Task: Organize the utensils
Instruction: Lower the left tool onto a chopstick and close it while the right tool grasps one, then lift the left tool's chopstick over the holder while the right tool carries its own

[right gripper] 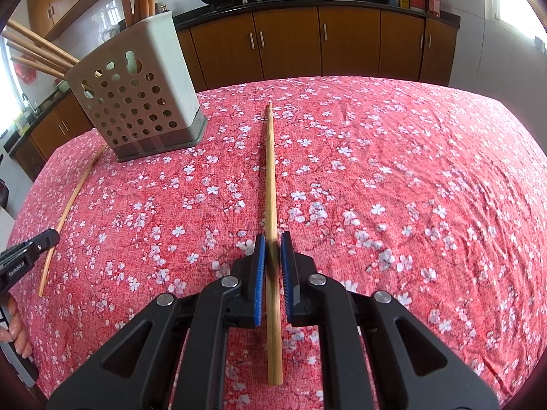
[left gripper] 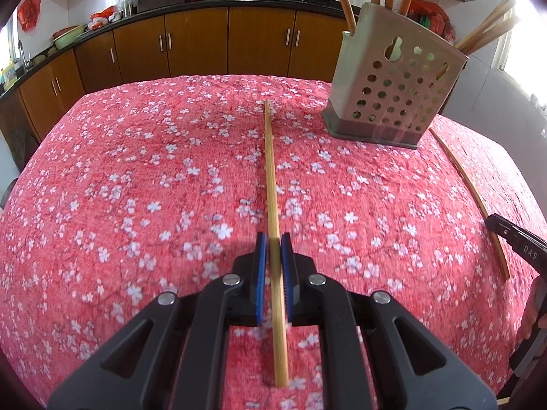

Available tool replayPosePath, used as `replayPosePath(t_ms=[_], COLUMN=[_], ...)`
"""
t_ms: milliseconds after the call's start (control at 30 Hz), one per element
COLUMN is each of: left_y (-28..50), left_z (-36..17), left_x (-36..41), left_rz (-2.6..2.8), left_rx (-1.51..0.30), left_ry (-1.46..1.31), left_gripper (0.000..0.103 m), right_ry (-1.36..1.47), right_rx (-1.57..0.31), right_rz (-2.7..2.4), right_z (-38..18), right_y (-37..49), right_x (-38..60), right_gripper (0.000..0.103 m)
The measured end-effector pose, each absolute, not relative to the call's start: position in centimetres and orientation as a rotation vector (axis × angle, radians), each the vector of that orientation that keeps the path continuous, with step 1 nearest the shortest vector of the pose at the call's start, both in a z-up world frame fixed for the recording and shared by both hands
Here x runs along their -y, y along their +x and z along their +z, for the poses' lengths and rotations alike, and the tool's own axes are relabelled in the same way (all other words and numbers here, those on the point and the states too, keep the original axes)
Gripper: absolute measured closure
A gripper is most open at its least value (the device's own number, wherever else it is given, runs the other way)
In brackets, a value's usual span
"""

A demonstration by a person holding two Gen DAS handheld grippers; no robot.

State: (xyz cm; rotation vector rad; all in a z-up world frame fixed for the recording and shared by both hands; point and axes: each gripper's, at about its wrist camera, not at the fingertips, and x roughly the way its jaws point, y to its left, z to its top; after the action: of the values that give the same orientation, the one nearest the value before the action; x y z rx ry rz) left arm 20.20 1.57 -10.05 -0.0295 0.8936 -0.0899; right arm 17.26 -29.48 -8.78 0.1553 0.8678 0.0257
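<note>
A slim bamboo chopstick (left gripper: 272, 184) lies between the left gripper (left gripper: 272, 239)'s narrow jaws; another chopstick (right gripper: 271, 184) between the right gripper (right gripper: 272, 239)'s; contact unclear.

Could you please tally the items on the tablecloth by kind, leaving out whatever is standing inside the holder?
Chopsticks on the cloth: 2, the left chopstick and the right chopstick
Utensil holder: 1
Tools: 2, the left tool and the right tool
Total: 5
</note>
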Motion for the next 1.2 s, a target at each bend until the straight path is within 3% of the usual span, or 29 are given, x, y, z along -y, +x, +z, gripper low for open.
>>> replayPosePath(t_ms=[267,633,1200], left_y=[19.5,16.7,16.5], left_z=[-9.9,-2.2,3.5], left_x=[-1.3,-2.2,-2.3], left_rz=[-0.082,-0.112,-0.168], left_rx=[-0.897,-0.682,-0.53], left_ry=[-0.002,-0.046,-0.062], left_gripper=[0.095,0.095,0.095], right_ry=[0.147,0.162,0.208], right_rx=[-0.838,-0.604,-0.504], right_rz=[0.018,0.018,-0.018], right_z=[-8.2,-1.5,0.8], right_y=[16.6,13.6,13.7], right_x=[29.7,30.7,32.4], right_gripper=[0.095,0.095,0.095])
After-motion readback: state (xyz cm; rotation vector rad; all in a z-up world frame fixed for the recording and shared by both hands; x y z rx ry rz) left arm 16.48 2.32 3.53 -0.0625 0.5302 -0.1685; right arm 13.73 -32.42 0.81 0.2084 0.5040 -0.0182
